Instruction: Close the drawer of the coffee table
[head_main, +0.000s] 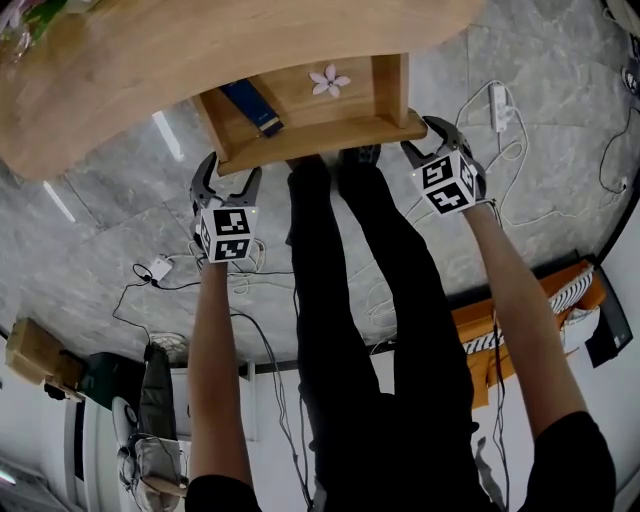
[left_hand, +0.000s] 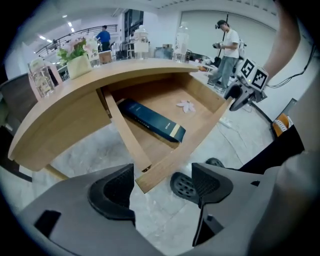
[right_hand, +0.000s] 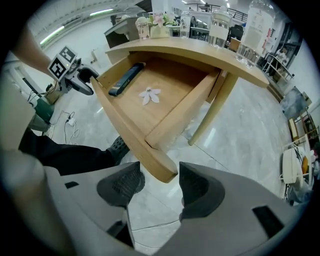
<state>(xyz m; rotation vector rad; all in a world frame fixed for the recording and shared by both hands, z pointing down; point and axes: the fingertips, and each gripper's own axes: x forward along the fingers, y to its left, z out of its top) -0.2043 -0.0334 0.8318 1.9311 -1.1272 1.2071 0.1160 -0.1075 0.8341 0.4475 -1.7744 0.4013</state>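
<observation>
The wooden coffee table (head_main: 150, 70) has its drawer (head_main: 320, 135) pulled out toward me. A dark blue box (head_main: 252, 105) and a white flower (head_main: 329, 80) lie inside. My left gripper (head_main: 228, 178) is open at the drawer front's left corner. In the left gripper view that corner (left_hand: 145, 180) shows between the spread jaws of the gripper (left_hand: 160, 187), untouched by the pads. My right gripper (head_main: 428, 135) is open at the right corner. The right gripper view shows the rounded end of the drawer front (right_hand: 165, 172) between the jaws of that gripper (right_hand: 159, 185), with gaps on both sides.
My black-clad legs (head_main: 340, 260) and shoes stand just under the drawer front. Cables (head_main: 160, 270) and a power strip (head_main: 497, 105) lie on the grey stone floor. Glass jars (right_hand: 255, 25) and a plant pot (left_hand: 77, 62) stand on the tabletop. A person (left_hand: 227, 50) stands far behind.
</observation>
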